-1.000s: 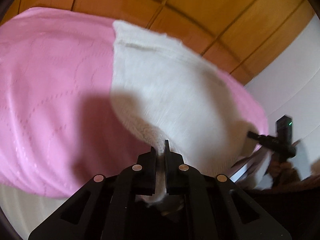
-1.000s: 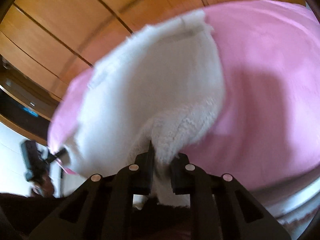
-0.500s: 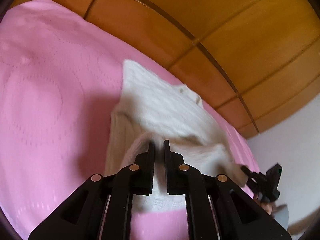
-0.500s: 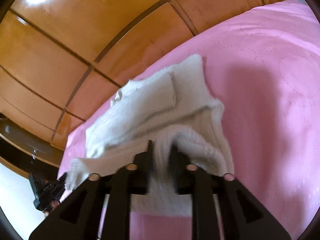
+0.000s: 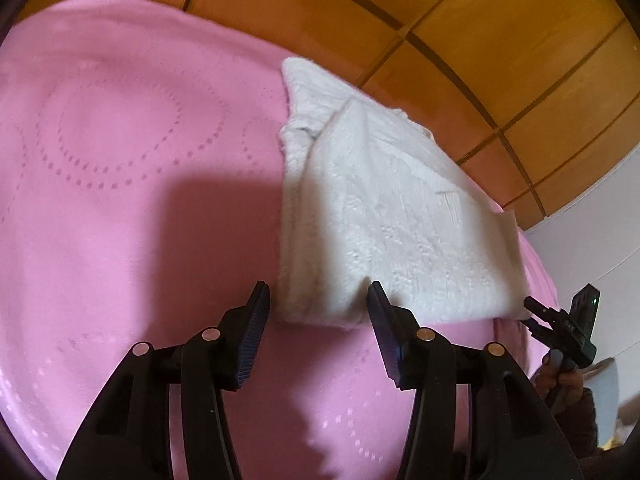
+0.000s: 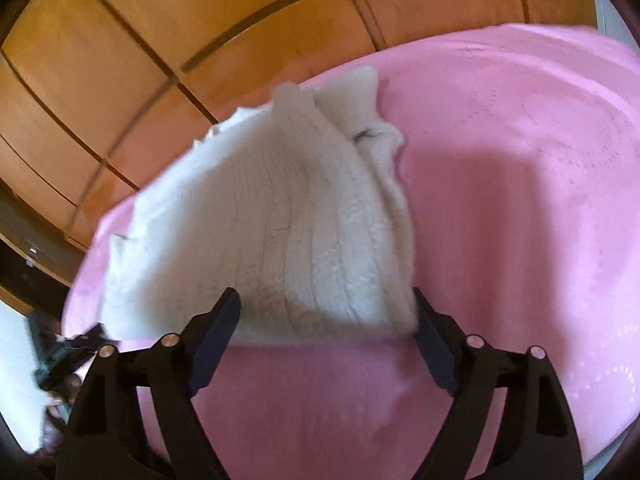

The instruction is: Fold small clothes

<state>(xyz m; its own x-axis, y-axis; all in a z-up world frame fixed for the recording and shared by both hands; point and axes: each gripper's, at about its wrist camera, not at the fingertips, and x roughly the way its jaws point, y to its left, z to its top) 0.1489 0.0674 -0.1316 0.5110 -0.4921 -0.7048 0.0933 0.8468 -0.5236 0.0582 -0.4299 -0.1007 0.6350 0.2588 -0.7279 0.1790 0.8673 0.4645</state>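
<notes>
Left wrist view: the left gripper (image 5: 318, 298) has just been opening, its jaws apart either side of the folded white knit garment (image 5: 384, 216) lying on the pink bedspread (image 5: 120, 200); contact is unclear.

Right wrist view: the right gripper (image 6: 326, 308), blurred, has likewise been opening wide over the garment's near edge, gripping nothing.

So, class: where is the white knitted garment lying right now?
The white knitted garment lies folded on the pink bedspread, near the wooden headboard, just beyond both open tongs in each wrist view.
</notes>
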